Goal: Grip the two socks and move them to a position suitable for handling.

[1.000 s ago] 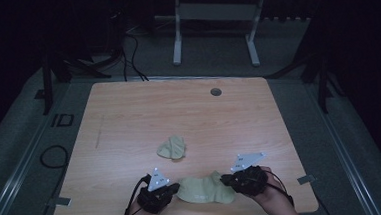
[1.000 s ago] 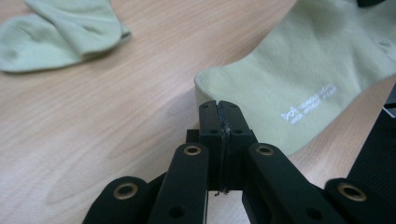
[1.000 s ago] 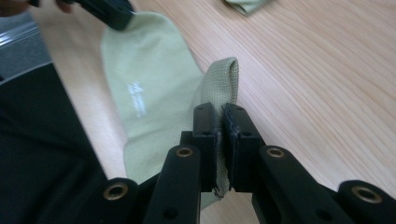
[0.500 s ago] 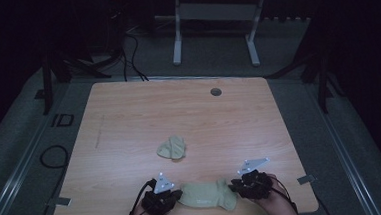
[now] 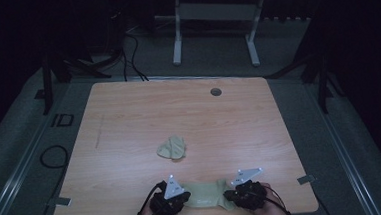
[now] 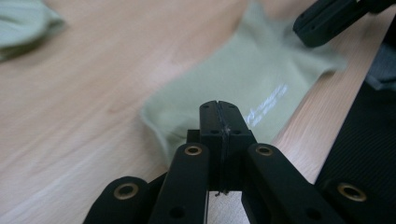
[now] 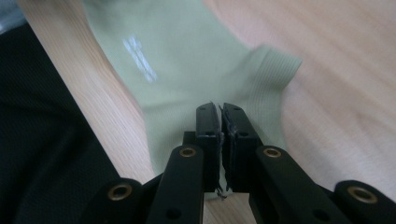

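We see a pale green sock [image 5: 204, 197] lying flat at the near edge of the wooden table [image 5: 189, 117], stretched sideways between the two grippers; a second sock [image 5: 171, 148], crumpled into a small heap, lies farther in toward the middle of the table, well apart from the first. In the high view the left gripper [image 5: 181, 200] sits at the flat sock's left end and the right gripper [image 5: 229, 195] at its right end, each with its grey three-cornered plate on top.

In the left gripper view the left gripper [image 6: 218, 109] has its jaws pressed together, having just opened a little and closed again; the sock [image 6: 243, 88] spreads out on the wood beyond the tips, with a faint white print on it, and we cannot tell whether a fold of its edge is pinched between the jaws. The other gripper shows at the top right corner of that view, over the sock's far end.

In the right gripper view the right gripper [image 7: 219, 112] is likewise clenched after a brief opening and closing; its tips lie over the ribbed cuff of the sock [image 7: 187, 60], and whether cloth is caught between them we cannot tell.
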Demonstrator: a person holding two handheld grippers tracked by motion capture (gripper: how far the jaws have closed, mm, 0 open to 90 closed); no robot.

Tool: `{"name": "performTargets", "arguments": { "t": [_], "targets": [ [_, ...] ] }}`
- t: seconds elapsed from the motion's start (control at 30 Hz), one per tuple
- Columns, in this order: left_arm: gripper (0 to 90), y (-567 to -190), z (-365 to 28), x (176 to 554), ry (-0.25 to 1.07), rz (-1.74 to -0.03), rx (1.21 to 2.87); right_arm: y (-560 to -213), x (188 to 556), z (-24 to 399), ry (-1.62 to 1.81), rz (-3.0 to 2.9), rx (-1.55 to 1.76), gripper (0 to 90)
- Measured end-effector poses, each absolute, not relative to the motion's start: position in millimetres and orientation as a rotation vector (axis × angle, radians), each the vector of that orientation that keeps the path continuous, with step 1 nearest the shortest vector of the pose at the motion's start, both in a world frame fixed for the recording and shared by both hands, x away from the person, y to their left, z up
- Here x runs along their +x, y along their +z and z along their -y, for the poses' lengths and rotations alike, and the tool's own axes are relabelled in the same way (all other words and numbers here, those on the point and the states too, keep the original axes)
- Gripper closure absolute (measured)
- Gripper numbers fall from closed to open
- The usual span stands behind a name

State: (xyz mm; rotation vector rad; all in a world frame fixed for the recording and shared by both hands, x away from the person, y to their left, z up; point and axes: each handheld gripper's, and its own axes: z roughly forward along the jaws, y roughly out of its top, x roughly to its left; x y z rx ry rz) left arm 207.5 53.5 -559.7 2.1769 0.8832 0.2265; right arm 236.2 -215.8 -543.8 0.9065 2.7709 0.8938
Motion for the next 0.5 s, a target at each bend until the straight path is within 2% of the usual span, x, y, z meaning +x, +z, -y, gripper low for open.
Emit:
{"name": "performTargets", "arguments": {
  "t": [0.1, 0.5],
  "targets": [
    [89.5, -567.2, -53.2, 210.9, 0.176, -0.905, 2.181, -547.1, 236.5, 217.2, 0.866, -2.782, 0.908, 85.6],
    [89.2, -570.1, -47.0, 208.8, 0.128, -0.899, 2.145, -547.3, 243.1, 236.3, 0.846, -2.713, 0.957, 84.8]
  ]
}}
